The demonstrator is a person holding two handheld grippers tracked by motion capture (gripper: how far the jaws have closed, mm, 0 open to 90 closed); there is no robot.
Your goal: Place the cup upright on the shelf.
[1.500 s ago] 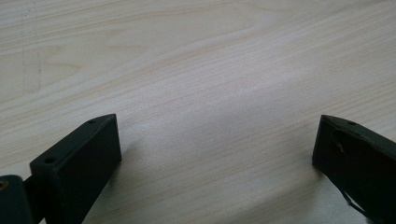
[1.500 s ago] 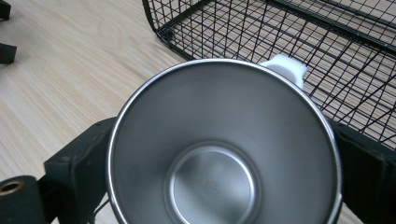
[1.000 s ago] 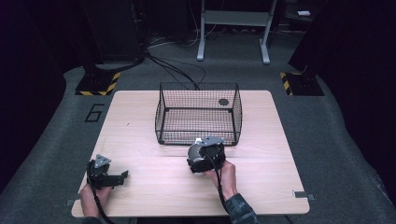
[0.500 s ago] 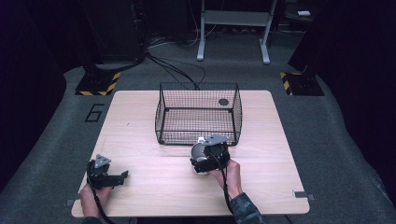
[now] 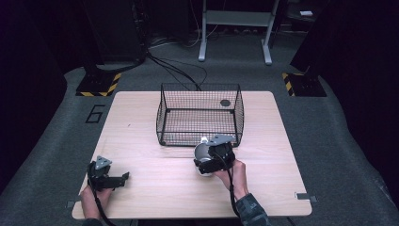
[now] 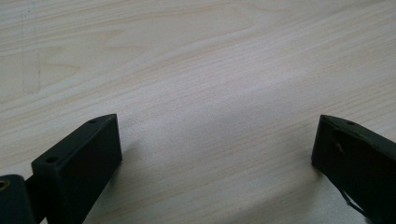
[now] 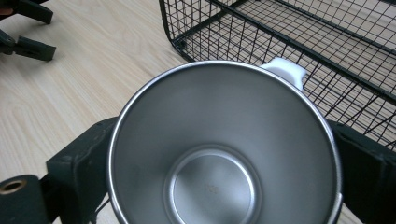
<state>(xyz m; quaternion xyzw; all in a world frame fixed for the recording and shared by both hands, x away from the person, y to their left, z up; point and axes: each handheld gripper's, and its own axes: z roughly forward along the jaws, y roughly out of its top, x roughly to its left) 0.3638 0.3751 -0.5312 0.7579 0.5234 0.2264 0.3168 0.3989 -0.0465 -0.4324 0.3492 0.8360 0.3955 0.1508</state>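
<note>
Between the right gripper's [image 7: 219, 154] jaws, steel cup [image 7: 224, 149].

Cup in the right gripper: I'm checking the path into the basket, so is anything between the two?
Only the basket's own near wall, which rises between the cup and the floor inside. The right gripper holds the cup just in front of it. Nothing else visible blocks the way; a small dark disc lies at the far right inside.
</note>
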